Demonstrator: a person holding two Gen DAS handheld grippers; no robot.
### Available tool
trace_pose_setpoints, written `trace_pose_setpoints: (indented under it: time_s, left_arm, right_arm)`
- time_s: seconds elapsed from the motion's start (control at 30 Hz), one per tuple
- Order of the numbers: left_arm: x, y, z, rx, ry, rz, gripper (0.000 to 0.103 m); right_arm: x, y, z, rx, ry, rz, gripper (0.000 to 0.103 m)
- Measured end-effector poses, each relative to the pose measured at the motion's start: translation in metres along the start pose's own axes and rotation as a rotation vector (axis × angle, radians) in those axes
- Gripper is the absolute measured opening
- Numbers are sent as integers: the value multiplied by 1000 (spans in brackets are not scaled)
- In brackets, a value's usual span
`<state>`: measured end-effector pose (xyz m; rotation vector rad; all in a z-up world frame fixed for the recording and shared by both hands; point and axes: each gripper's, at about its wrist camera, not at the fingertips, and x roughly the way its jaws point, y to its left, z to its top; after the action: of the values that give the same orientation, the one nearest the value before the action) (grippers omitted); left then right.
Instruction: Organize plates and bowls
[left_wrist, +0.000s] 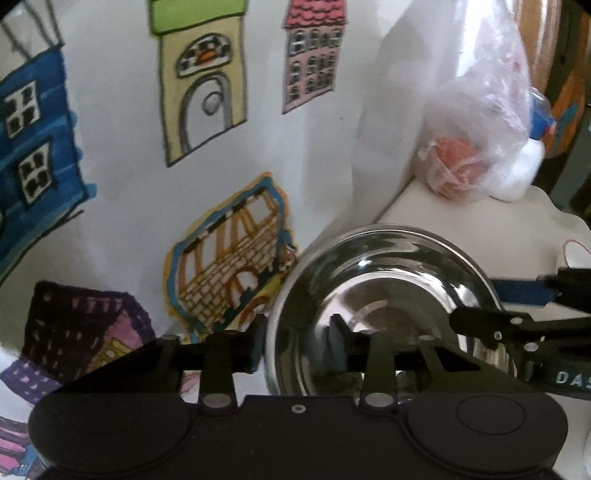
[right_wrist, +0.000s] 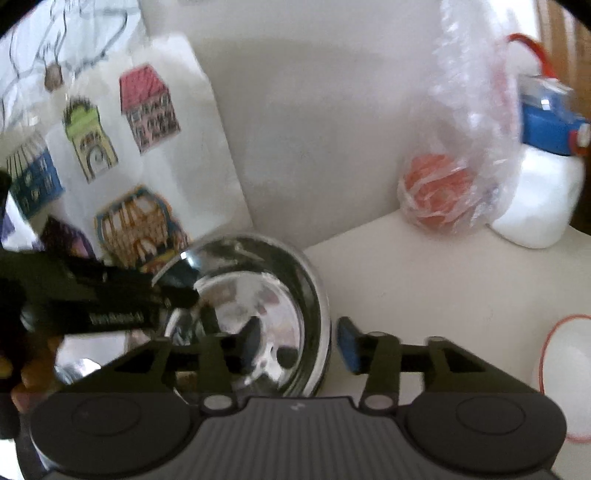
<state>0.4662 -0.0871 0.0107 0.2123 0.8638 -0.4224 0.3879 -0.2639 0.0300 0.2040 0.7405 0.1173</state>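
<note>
On a pale bench (right_wrist: 424, 266) beside a cloth printed with colourful houses (left_wrist: 207, 85), a steel bowl (left_wrist: 380, 295) sits between two grippers. Left gripper (left_wrist: 299, 347) straddles the bowl's left rim, jaws apart; right gripper (right_wrist: 295, 343) straddles its right rim, also open. Behind stand a plastic bag (right_wrist: 458, 177) and a white bottle (right_wrist: 535, 199).

Steel bowl (right_wrist: 255, 314) on white bench (right_wrist: 424, 266). Right gripper (right_wrist: 295, 345) jaws apart, straddling bowl's right rim: left finger inside, blue-padded right finger outside. Left gripper (right_wrist: 173, 291) reaches in from left at bowl's left rim, grip unclear. Plastic bag (right_wrist: 461, 162) with orange contents behind, white bottle (right_wrist: 535, 195) beside it. Red-rimmed white plate (right_wrist: 565, 376) at right edge.
</note>
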Motion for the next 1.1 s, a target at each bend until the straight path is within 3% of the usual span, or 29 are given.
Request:
trace_pose_setpoints:
  time_s: [0.2, 0.33, 0.47, 0.67, 0.93, 1.1]
  left_arm:
    - [-5, -13, -6, 96, -38, -28, 69]
    - [-6, -22, -11, 190, -78, -33, 75]
    - [1, -26, -14, 243, -39, -52, 82]
    - [9, -30, -28, 320, 24, -62, 83]
    - [-10, -33, -54, 315, 58, -73, 86]
    - [-20, -41, -62, 415, 41, -20, 88]
  right_arm:
    - [-20, 8, -6, 116, -161, -9, 84]
    - [-23, 10, -8, 149, -185, 3, 85]
    - [-23, 10, -7, 148, -184, 7, 85]
    - [-22, 10, -8, 151, -186, 18, 85]
    - [-17, 4, -8, 166, -195, 14, 86]
    - [-17, 4, -9, 154, -206, 13, 86]
